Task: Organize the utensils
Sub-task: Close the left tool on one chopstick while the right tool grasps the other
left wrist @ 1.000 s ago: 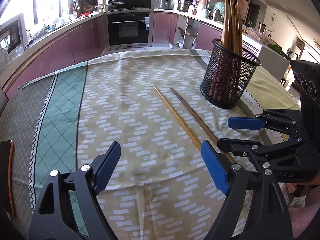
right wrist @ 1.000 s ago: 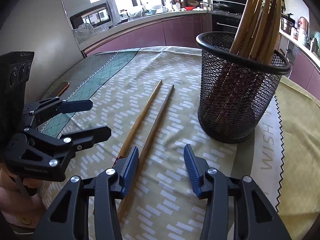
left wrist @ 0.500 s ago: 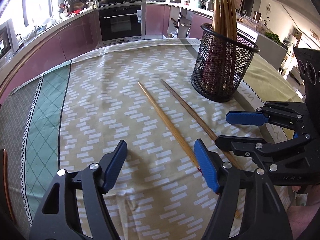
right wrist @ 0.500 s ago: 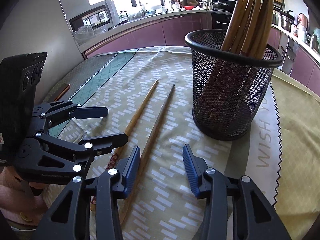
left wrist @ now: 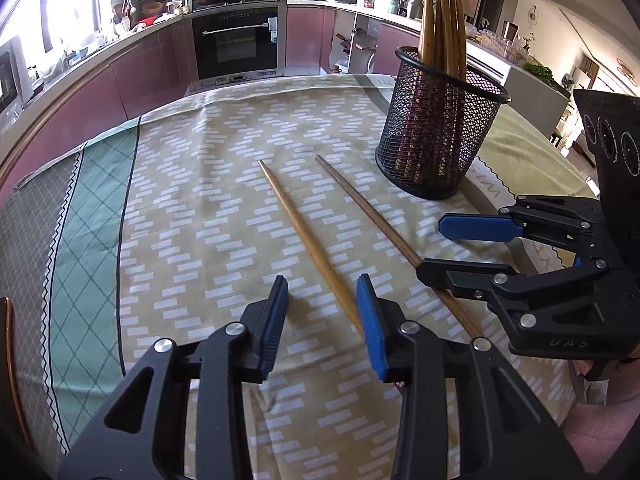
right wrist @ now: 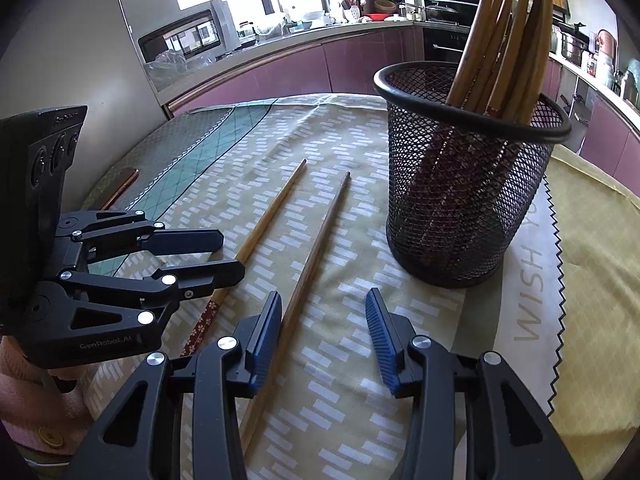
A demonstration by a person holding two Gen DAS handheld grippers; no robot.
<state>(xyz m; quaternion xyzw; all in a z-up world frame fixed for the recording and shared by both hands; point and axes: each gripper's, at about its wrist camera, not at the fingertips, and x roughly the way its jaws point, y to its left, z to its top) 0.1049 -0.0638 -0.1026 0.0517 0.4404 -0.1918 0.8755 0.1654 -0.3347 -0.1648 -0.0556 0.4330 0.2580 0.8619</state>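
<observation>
On the table [left wrist: 200, 208], two chopsticks [left wrist: 304, 236] lie beside the mesh holder [left wrist: 436, 136]. Left claw [left wrist: 322, 312] and right claw [right wrist: 322, 334], both open and empty, each line up on one for pickup.

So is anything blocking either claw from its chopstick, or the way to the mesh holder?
Nothing visible. The left claw straddles the lighter chopstick, the right claw the darker chopstick. Only bare tablecloth lies before the mesh holder.

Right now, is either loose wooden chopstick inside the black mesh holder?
No, both loose wooden chopsticks lie flat on the patterned tablecloth, beside the black mesh holder.
</observation>
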